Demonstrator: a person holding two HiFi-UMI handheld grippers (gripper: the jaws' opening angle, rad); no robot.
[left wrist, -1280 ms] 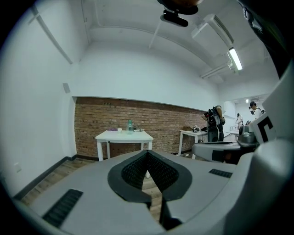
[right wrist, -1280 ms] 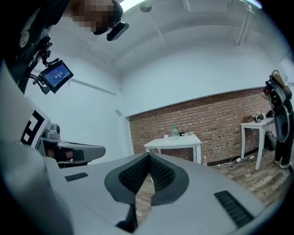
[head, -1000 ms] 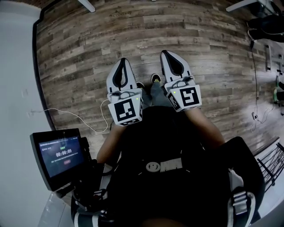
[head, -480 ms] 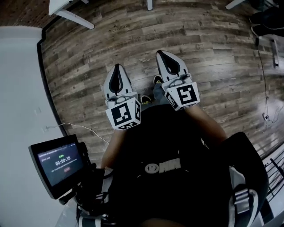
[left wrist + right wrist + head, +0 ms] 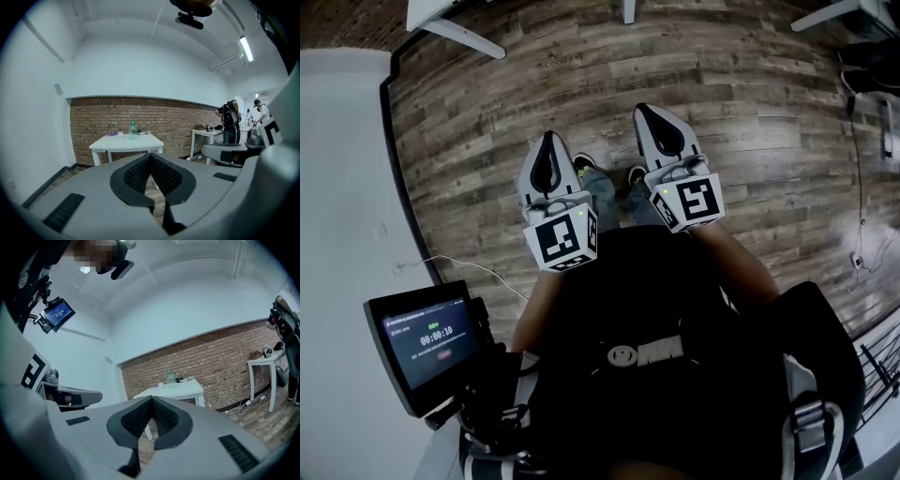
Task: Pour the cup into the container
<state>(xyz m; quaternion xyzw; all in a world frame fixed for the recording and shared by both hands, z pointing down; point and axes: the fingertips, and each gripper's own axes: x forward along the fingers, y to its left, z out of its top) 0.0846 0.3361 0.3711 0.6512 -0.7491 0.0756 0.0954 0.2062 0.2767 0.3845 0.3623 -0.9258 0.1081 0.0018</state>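
Head view — left gripper (image 5: 547, 142), right gripper (image 5: 648, 112), jaws clenched empty, over wood floor (image 5: 750, 141).

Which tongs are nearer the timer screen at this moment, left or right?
Left. In the head view the left tongs are up and to the right of the timer screen. The right tongs are farther off, beyond the left ones. Neither touches it.

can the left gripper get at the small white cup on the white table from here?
Likely not yet. The left gripper, jaws together and empty, is well short of the cup on the white table. Only bare floor lies between, so nothing blocks it.
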